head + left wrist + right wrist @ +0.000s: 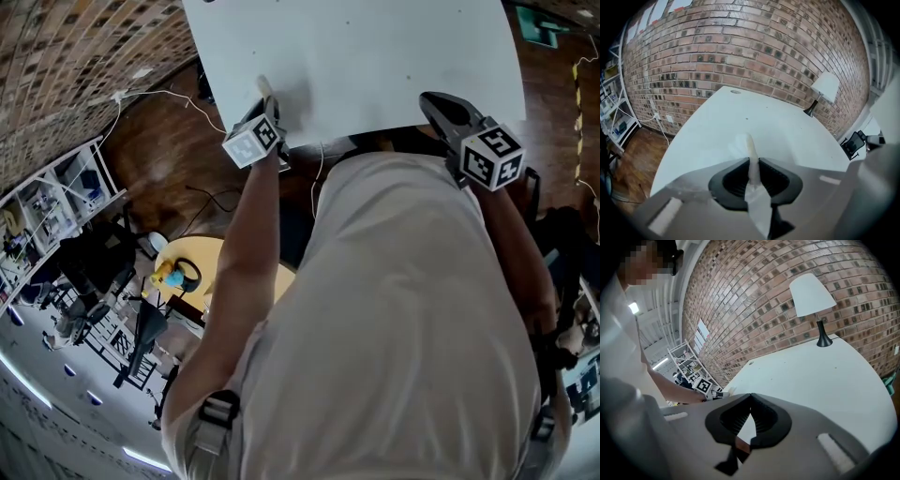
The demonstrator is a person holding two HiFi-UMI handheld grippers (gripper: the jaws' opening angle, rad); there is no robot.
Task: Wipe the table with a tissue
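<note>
L gripper point(752, 164) clamped on the tissue point(746, 143), wad poking fwd past the tips over the white bench point(787, 124) near its front edge, prob. ready to press & drag, while R gripper point(750, 398) is pinched together w/ nothing in it.

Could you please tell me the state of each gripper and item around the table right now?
Left gripper: shut on the tissue.
Tissue: crumpled, pinched upright between the left jaws.
Right gripper: shut, nothing between its jaws.
Lamp: upright on the table, at its far corner.
</note>
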